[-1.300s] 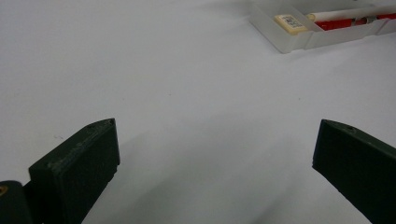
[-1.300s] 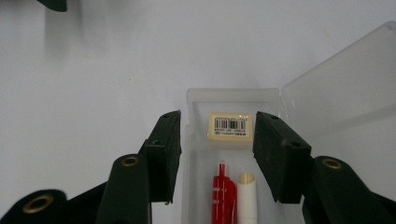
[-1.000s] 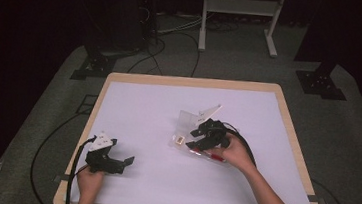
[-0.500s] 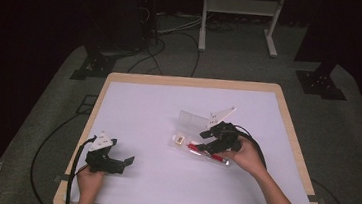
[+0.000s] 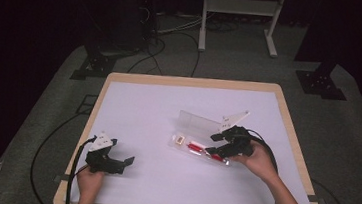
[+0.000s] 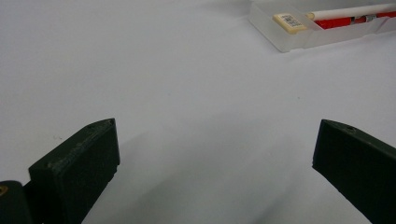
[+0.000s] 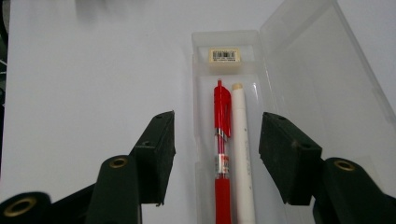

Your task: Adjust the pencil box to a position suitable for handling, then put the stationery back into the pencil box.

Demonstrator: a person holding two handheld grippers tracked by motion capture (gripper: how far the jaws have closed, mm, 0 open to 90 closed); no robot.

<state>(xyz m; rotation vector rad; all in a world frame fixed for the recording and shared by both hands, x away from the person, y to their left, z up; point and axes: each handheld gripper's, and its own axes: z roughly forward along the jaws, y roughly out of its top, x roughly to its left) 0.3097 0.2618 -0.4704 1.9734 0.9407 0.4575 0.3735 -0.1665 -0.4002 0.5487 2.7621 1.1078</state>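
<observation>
A clear plastic pencil case lies open on the white table, its lid folded back. In it lie a red pen, a white pen and an eraser with a barcode label. My right gripper hovers open at the case's right end. In the right gripper view its jaws straddle the case's width with both pens between them, and the pads touch nothing. My left gripper rests open at the table's front left, far from the case, with nothing between its jaws.
The table has a wooden rim and a white top. A black cable trails off the front left corner from the left gripper. A white stand and more cables are on the floor behind the table.
My right gripper has drawn back to the right along the pencil case. The case, its contents and the left gripper have stayed put.
</observation>
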